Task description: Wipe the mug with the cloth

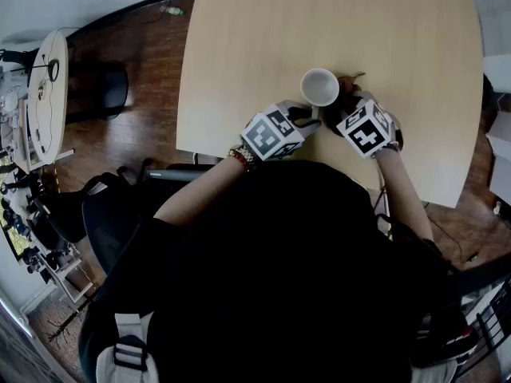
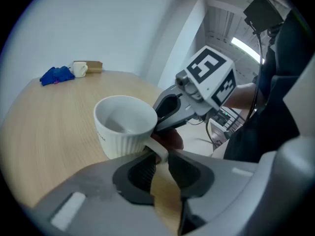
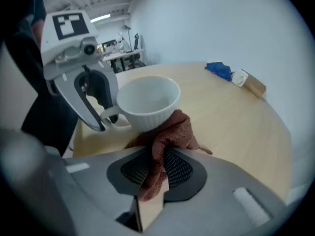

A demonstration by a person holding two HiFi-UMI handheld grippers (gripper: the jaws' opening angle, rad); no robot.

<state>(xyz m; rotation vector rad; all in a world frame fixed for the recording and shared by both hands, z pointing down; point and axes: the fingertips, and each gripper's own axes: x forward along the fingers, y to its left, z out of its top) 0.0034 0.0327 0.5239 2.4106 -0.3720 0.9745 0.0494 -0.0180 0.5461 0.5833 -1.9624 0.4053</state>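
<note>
Right claw (image 3: 155, 156) clamped on rust-brown cloth (image 3: 172, 129), cloth bunched against side of white mug (image 3: 147, 102) | left claw (image 2: 160, 157) narrow, pinching mug's handle (image 2: 158, 150) | mug upright on table (image 1: 319, 22), between both claws

The mug (image 2: 123, 127) is white and smooth like glazed ceramic, with a ribbed outer wall. The cloth (image 3: 170, 134) is a coarse, matt, reddish-brown weave, and the desk (image 2: 44, 127) shows pale matt wood grain. The left hand-held gripper (image 2: 160, 156) and right hand-held gripper (image 3: 156, 156) have matt grey plastic shells and black ribbed pads (image 3: 179, 168).
</note>
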